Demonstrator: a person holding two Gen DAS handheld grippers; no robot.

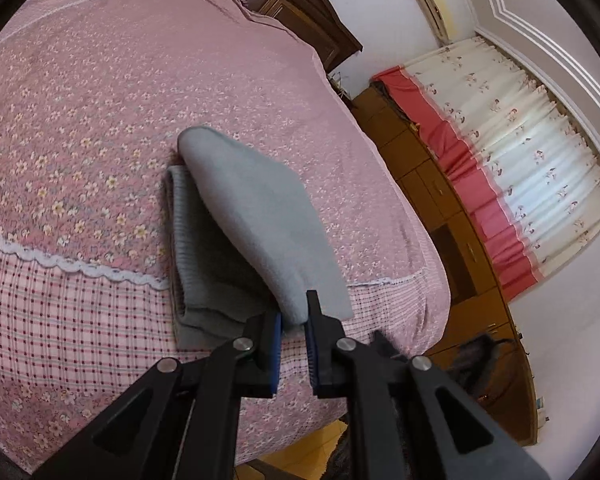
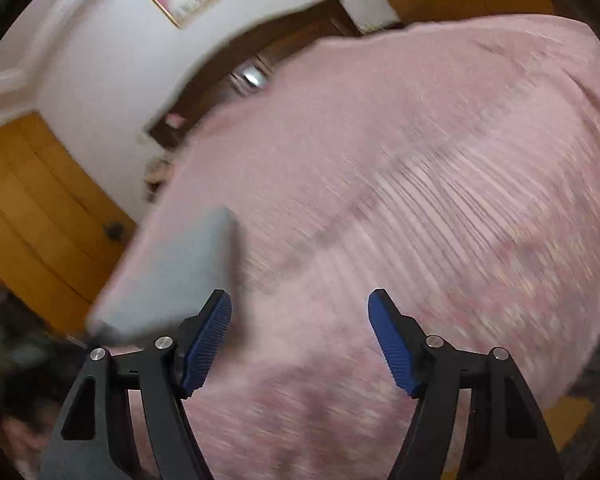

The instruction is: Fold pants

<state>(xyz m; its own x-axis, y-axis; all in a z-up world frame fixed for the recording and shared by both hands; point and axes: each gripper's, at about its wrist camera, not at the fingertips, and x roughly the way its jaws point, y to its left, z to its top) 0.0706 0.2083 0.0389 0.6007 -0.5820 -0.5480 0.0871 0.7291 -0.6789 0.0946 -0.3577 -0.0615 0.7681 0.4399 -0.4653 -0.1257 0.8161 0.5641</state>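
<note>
Right now the left gripper (image 1: 293,320) is pinching the near edge of the grey pants (image 1: 252,216), lifting the top layer over the part lying ahead of it on the pink bed (image 1: 80,120). Off to the pants' other side, the right gripper (image 2: 300,336) is spread wide and empty, the pants (image 2: 168,272) just left of its fingers. I'd say the last fold is under way; next, lay that layer flat and let go

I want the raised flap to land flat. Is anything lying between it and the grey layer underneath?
Nothing visible. The left gripper holds the flap of the pants above the lower layer, which looks bare. The right gripper is open beside it.
</note>
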